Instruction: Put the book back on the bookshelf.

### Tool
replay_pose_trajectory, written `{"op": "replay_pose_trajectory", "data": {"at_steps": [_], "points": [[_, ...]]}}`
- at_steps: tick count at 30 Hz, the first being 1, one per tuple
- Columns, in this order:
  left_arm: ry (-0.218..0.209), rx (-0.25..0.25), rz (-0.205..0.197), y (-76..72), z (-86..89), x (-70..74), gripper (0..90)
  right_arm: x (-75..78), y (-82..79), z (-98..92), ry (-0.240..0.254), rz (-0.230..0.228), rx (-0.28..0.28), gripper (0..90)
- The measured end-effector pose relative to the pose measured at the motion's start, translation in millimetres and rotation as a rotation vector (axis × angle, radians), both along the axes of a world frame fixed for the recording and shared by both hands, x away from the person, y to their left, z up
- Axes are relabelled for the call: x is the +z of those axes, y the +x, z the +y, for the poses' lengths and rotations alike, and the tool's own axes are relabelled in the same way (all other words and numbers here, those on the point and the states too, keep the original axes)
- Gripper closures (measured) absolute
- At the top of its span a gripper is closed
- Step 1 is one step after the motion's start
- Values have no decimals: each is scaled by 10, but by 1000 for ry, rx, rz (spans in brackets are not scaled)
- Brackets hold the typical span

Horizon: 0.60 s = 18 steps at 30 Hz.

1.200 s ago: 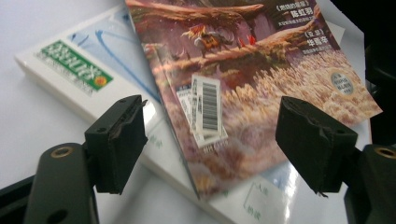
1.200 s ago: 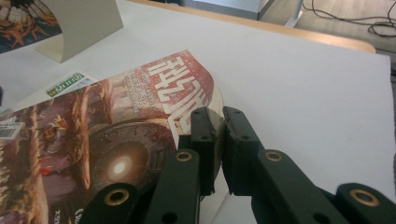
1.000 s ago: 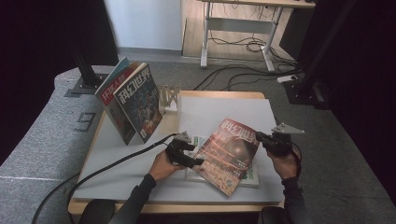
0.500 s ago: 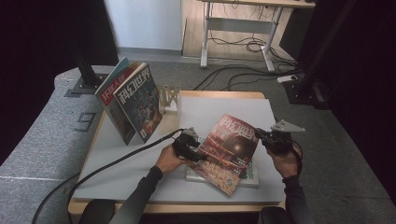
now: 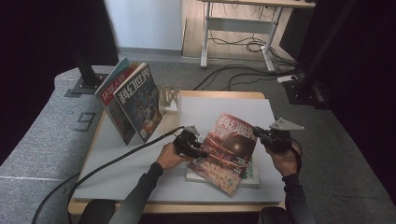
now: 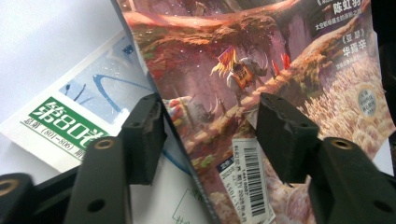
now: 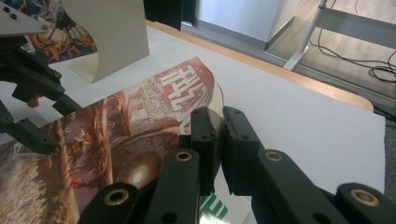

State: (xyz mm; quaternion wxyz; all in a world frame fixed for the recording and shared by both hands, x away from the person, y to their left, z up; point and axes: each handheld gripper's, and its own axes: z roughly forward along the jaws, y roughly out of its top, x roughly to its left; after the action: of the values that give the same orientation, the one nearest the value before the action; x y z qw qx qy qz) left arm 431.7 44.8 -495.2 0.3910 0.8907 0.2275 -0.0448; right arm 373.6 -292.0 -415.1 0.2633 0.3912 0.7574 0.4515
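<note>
While R gripper (image 7: 217,135) pinches magazine (image 5: 229,147), L gripper (image 6: 210,135) closes.

Overhead wide — tool cameras close, sharing magazine (image 5: 229,151)

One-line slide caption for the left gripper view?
Left tongs straddling the red magazine's edge, jaws just closing, above a white book.

Red-covered magazine (image 5: 229,147), tilted above book (image 5: 250,173)
</note>
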Motion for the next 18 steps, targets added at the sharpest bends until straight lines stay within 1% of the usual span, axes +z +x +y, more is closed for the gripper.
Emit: {"op": "replay_pose_trajectory", "data": {"at_steps": [2, 5, 9, 13, 15, 18], "points": [[6, -6, 3, -8, 10, 20, 499, 5, 3, -3, 5, 2, 4, 824], [15, -11, 11, -26, 21, 44, 532, 12, 6, -2, 12, 3, 11, 826], [13, -19, 25, -35, 63, 79, 587, 26, 6, 8, 15, 3, 20, 827], [21, -24, 21, -59, 88, 127, 621, 48, 13, 14, 26, 2, 29, 827], [27, -28, 16, -68, 99, 154, 638, 60, 15, 24, 21, 3, 31, 827], [27, -35, -1, -90, 113, 195, 669, 73, 20, 35, 19, 1, 32, 827]]}}
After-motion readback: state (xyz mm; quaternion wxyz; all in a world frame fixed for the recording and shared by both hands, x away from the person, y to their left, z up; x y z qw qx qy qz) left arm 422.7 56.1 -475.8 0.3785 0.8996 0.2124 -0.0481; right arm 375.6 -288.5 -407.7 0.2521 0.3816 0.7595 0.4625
